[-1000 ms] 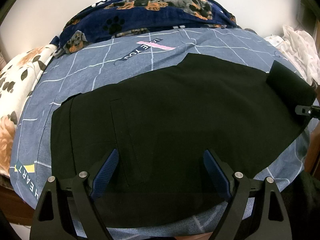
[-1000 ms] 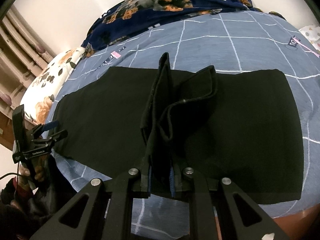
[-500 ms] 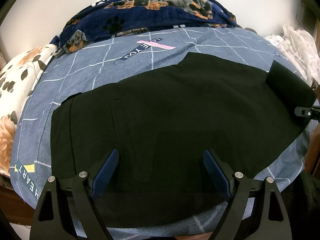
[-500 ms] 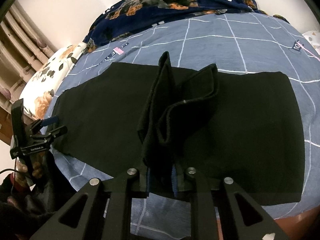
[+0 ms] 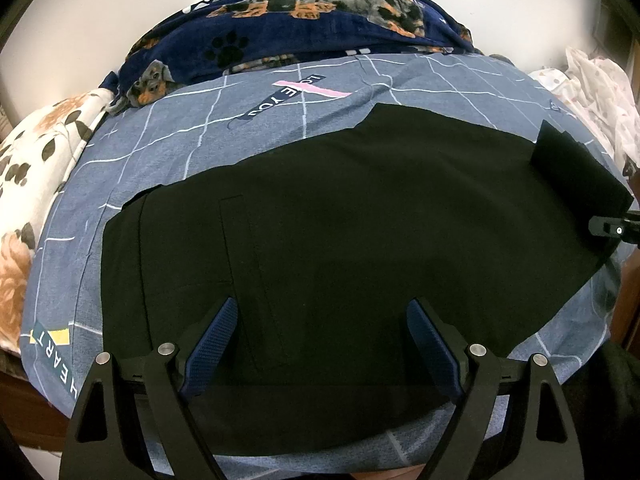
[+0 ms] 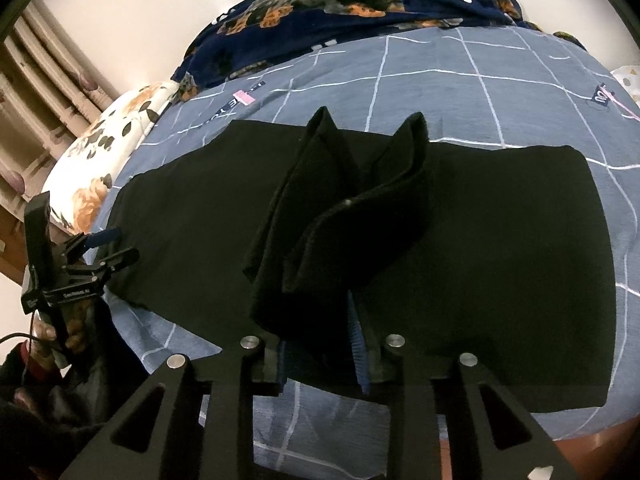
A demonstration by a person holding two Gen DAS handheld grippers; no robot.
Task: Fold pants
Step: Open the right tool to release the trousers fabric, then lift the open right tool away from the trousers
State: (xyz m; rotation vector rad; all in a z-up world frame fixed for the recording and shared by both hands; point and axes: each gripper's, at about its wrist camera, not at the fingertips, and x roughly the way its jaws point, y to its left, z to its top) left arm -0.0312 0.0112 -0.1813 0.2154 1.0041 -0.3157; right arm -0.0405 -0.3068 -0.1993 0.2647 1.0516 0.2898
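Pants (image 5: 360,240): soft, limp (hem bunches); right gripper (image 6: 320,356) clamped on hem at 6 o'clock, left gripper (image 5: 320,344) wide open, empty; grasp waistband.

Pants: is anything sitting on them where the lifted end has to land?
Nothing visible is. The right hand-held gripper pinches the lifted end of the black pants, and the rest lies flat and bare on the bed sheet.

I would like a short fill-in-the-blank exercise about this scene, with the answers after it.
1. The pants are ____ in colour.
2. The right gripper is shut on the ____.
3. The left gripper is ____, holding nothing.
4. The pants lie on a grey-blue checked ____.

Answers: black; pants; open; sheet
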